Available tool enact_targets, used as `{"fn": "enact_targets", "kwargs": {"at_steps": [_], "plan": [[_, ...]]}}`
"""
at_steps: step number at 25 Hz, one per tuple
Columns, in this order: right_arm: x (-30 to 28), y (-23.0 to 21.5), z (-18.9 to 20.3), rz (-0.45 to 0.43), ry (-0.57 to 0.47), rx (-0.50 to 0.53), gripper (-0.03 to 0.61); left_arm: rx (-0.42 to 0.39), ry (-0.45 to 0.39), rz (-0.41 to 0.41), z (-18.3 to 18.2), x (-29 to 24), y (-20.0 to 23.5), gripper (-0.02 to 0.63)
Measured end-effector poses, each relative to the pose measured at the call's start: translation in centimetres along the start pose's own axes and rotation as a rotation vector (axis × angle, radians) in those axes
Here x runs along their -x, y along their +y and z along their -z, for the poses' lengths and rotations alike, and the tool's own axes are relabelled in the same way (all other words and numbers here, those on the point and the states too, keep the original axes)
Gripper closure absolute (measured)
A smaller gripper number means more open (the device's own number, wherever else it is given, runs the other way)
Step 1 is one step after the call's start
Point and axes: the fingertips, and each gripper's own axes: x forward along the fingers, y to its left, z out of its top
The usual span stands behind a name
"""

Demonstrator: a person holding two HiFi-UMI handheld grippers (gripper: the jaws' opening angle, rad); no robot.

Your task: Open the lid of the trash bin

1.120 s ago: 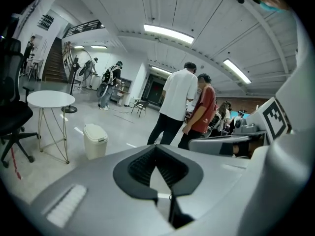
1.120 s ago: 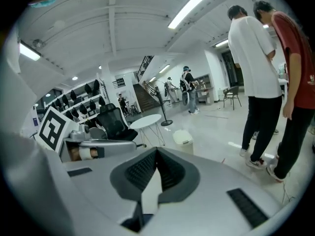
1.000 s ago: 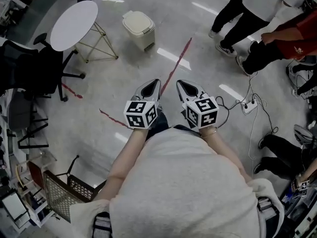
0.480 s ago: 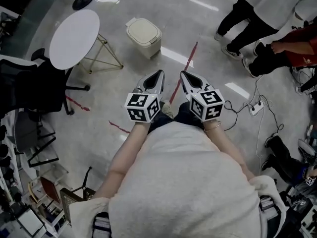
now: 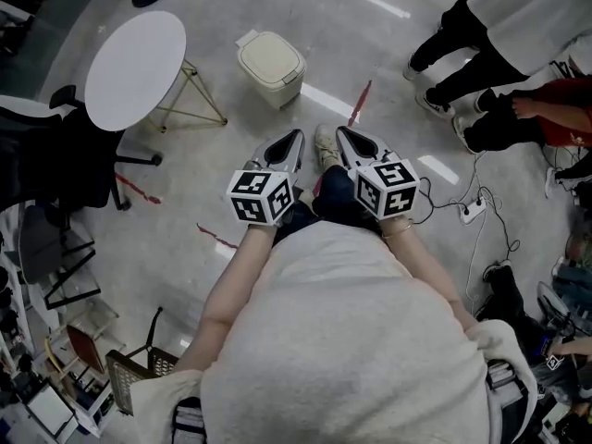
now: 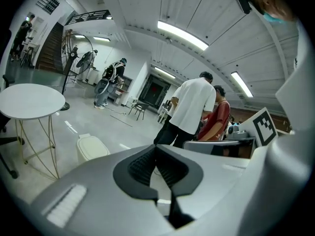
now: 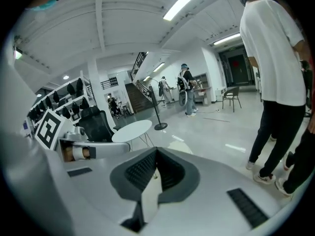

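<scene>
The trash bin (image 5: 270, 66) is a small cream pedal bin with its lid down, standing on the grey floor ahead of me. In the left gripper view the trash bin (image 6: 91, 146) shows at lower left, beyond the jaws. My left gripper (image 5: 295, 137) and right gripper (image 5: 341, 133) are held side by side at waist height, well short of the bin. Both have their jaws closed together with nothing between them, as also seen on the left gripper (image 6: 156, 147) and the right gripper (image 7: 156, 151). A shoe (image 5: 326, 146) shows between the two grippers.
A round white table (image 5: 134, 67) on thin legs stands left of the bin, with a black office chair (image 5: 55, 155) beside it. People (image 5: 481, 44) stand at upper right. A power strip with cables (image 5: 472, 211) lies on the right. A red tape line (image 5: 359, 104) crosses the floor.
The person has stepped forward, so the bin and table sit closer to the grippers in the head view. A shoe now shows between the grippers. Both grippers stayed shut.
</scene>
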Motion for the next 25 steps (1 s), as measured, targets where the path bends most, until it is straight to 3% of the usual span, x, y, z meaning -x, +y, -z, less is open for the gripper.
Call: {"fn": "enact_targets", "kwargs": {"at_steps": [7,11,18,25], "plan": [[-5.5,-3.1,-1.5,-0.072,0.047,0.018,0.571,-0.004,0.018,-0.069,-1.9,-4.7,3.6,0.604],[-8.6,-5.7,-4.7,-0.114,0.043,0.029,0.571,0.006,0.000,-0.107,-4.5,-8.0,5.2,0.604],[-13.4,-9.5,-8.4,-0.250,0.082,0.026,0.571,0.082,-0.027,-0.203,-7.8,-13.1,8.7,0.604],[-16.4,-13.3,-8.4,-0.268,0.149,0.008,0.571,0.142,0.017,-0.249,-7.5,-16.7,10.1,0.604]]}}
